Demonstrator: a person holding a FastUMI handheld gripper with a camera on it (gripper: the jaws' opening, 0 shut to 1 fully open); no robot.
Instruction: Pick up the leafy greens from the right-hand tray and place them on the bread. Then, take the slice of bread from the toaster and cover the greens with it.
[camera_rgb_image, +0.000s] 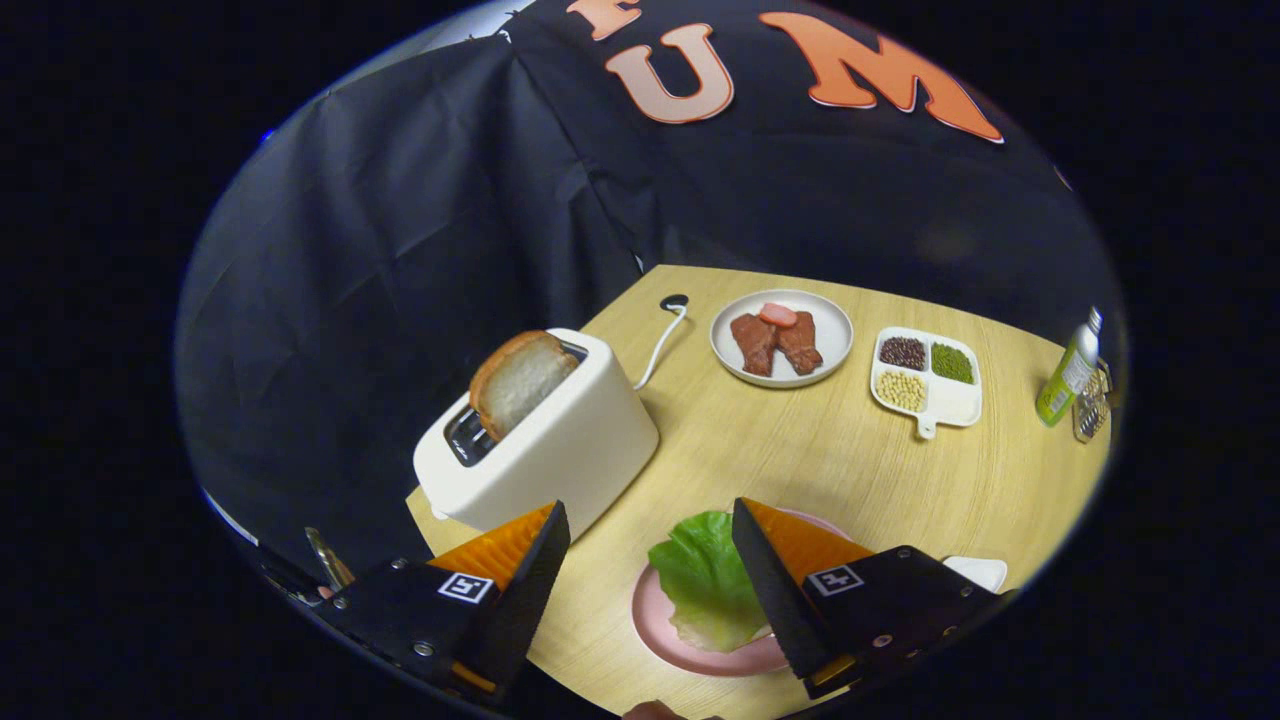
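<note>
- Our gripper (650, 530) is released, fingers spread wide, nothing between them; it hangs above the pink plate (660, 640).
- Leafy greens (708, 585) lie on that plate, between the fingers and nearer the right one. We can't tell if bread sits under them, the leaf hides it.
- Judging from that, the greens step looks done; the step in hand is fetching the bread slice (520, 380).
- The slice stands tilted in the slot of the toaster (545, 440), just beyond the left finger, left and back of the plate.
- To do it well, we'd come down over the slot, line the fingers across the slice's flat faces, pinch the exposed top gently, then lift along its tilt so it doesn't catch on the slot.
- Toaster cord (660, 345) trails behind, clear of that path.
- Further back from the plate: a white plate of meat (782, 338), then a divided dish of beans (927, 378).
- Far right: a green bottle (1070, 370). None of these stands in the way.
</note>
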